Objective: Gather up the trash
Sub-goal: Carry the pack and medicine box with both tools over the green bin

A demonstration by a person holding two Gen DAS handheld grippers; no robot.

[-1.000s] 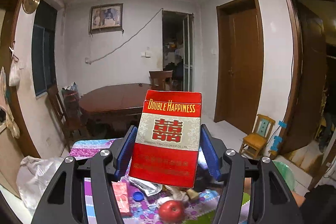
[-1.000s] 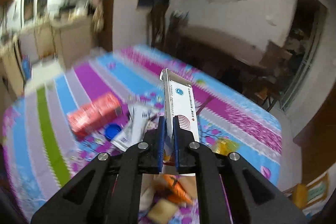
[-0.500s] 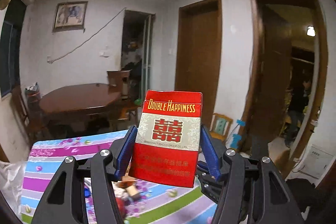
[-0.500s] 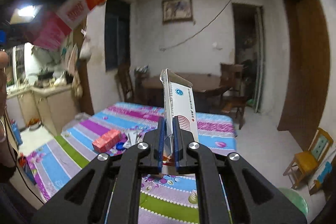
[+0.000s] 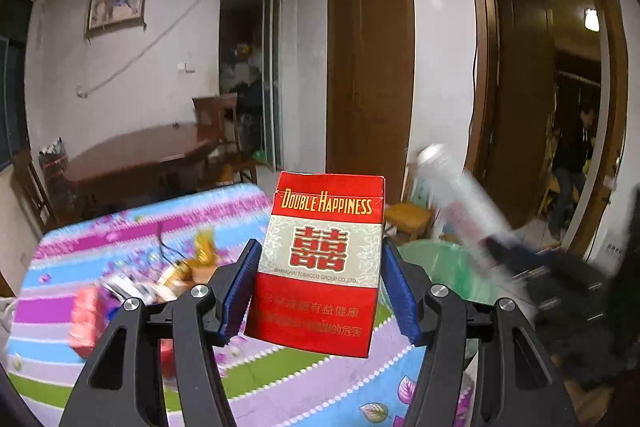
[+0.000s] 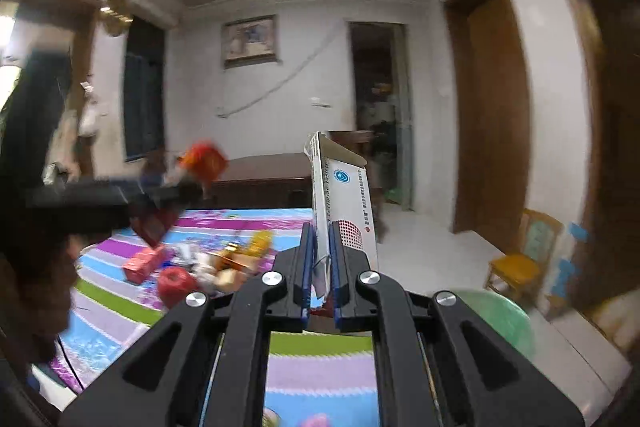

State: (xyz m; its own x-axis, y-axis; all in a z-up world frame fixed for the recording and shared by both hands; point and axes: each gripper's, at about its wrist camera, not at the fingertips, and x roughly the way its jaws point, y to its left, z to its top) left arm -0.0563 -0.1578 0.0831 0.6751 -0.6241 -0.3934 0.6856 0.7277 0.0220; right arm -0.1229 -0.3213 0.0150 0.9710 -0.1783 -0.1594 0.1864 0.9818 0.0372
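So you've swung both hands off the surface (image 5: pixel 132 311) toward the green bin (image 5: pixel 444 267), now at about 4 o'clock past the edge, way closer than a second ago. Left tongs (image 5: pixel 320 285) clamped on the red cigarette pack (image 5: pixel 324 263), right tongs (image 6: pixel 320 267) pinched tight on the flattened white carton (image 6: pixel 344 203). Looks like drop time. Leftover trash on the cloth, plus an apple (image 6: pixel 176 281).
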